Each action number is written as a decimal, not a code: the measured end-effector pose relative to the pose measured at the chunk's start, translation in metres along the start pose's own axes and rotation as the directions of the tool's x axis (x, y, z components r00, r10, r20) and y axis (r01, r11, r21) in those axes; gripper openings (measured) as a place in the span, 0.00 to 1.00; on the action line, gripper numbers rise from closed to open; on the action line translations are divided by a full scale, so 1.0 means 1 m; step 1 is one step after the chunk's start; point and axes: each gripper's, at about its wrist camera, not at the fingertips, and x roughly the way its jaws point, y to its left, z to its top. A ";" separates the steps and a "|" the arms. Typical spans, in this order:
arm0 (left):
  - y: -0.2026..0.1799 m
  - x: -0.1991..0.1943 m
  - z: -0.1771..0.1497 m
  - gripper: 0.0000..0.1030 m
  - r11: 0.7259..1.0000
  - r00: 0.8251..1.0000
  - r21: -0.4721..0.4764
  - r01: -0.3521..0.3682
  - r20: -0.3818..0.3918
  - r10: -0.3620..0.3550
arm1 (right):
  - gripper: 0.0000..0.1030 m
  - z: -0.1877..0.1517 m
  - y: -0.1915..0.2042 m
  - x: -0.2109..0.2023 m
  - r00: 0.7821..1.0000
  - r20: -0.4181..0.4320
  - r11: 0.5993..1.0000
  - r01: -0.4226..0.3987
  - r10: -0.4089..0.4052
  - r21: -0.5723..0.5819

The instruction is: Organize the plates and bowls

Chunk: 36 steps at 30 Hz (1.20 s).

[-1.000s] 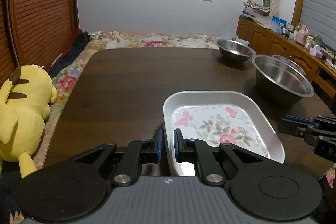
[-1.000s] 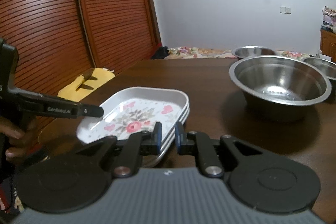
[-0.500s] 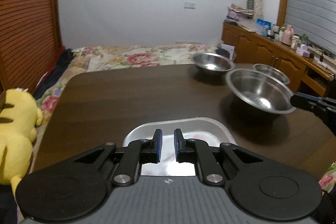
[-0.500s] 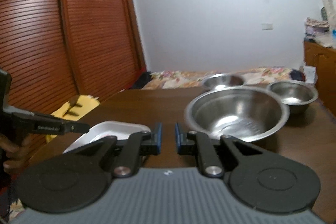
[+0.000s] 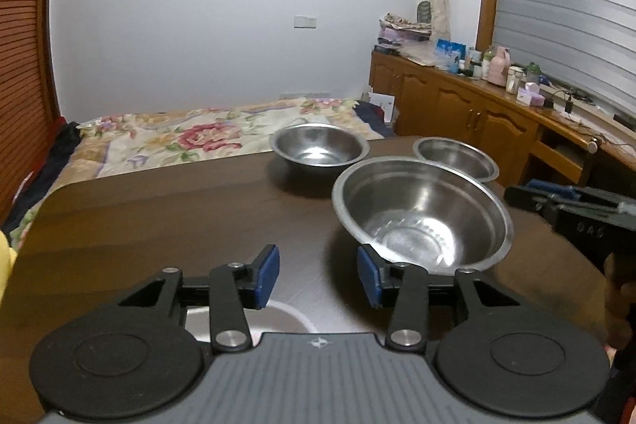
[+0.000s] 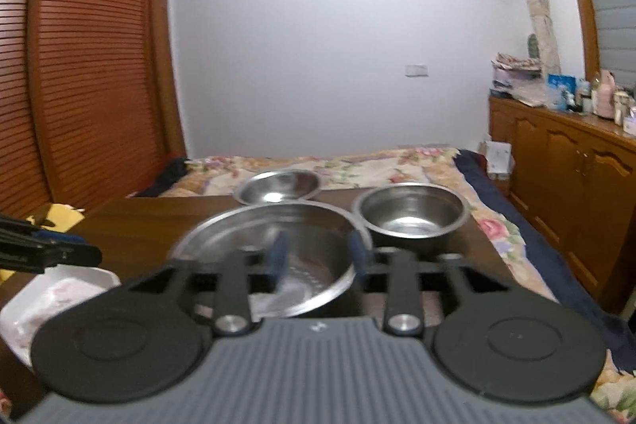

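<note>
Both of your grippers face the far edge of the dark wooden table (image 5: pixel 167 209). The left gripper (image 5: pixel 318 275) has just been opening; its blue pads stand apart with only bare tabletop between them. The right gripper (image 6: pixel 318 257) has likewise just been opening, and its jaws stand apart with the near right rim of the large steel bowl (image 5: pixel 421 217) between or just behind them; blur hides whether a pad touches it.

Count: three steel bowls, all upright and unstacked. The large one sits toward the right side of the table, the medium bowl (image 5: pixel 320 148) at the far edge, and the small bowl (image 5: pixel 455 157) at the far right corner, just behind the large one. One white floral plate (image 6: pixel 55 295) lies at the near left, its rim also visible beneath the left gripper; whether more plates lie under it cannot be told.

Risks, as judged from here: closing your right jaws on the thin, smooth steel rim off-centre would likely tip the bowl or let it slide. Pushing it further back would knock the small bowl off the corner. Your two grippers are near one another and may collide.
</note>
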 end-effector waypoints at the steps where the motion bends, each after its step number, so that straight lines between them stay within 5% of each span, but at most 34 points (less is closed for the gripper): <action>1: -0.001 0.003 0.002 0.45 1.000 1.000 -0.002 0.005 0.001 -0.005 | 0.43 -0.001 -0.002 0.003 1.000 -0.004 1.000 0.009 -0.009 0.004; 26: -0.026 0.058 0.015 0.45 1.000 0.999 0.000 0.011 -0.054 -0.011 | 0.43 -0.004 -0.018 0.045 0.995 -0.097 0.997 0.014 -0.007 0.074; 29: -0.028 0.060 0.014 0.33 1.000 0.998 0.016 0.002 -0.065 -0.001 | 0.39 -0.005 -0.018 0.046 0.995 -0.103 0.997 0.006 0.001 0.073; 32: -0.028 0.064 0.014 0.31 1.000 0.997 0.017 0.001 -0.079 0.000 | 0.30 -0.005 -0.014 0.043 0.994 -0.102 0.998 -0.022 0.028 0.055; 36: -0.026 0.067 0.012 0.30 1.000 0.996 -0.001 0.009 -0.089 -0.009 | 0.29 -0.004 -0.016 0.044 0.993 -0.112 0.997 -0.036 0.044 0.074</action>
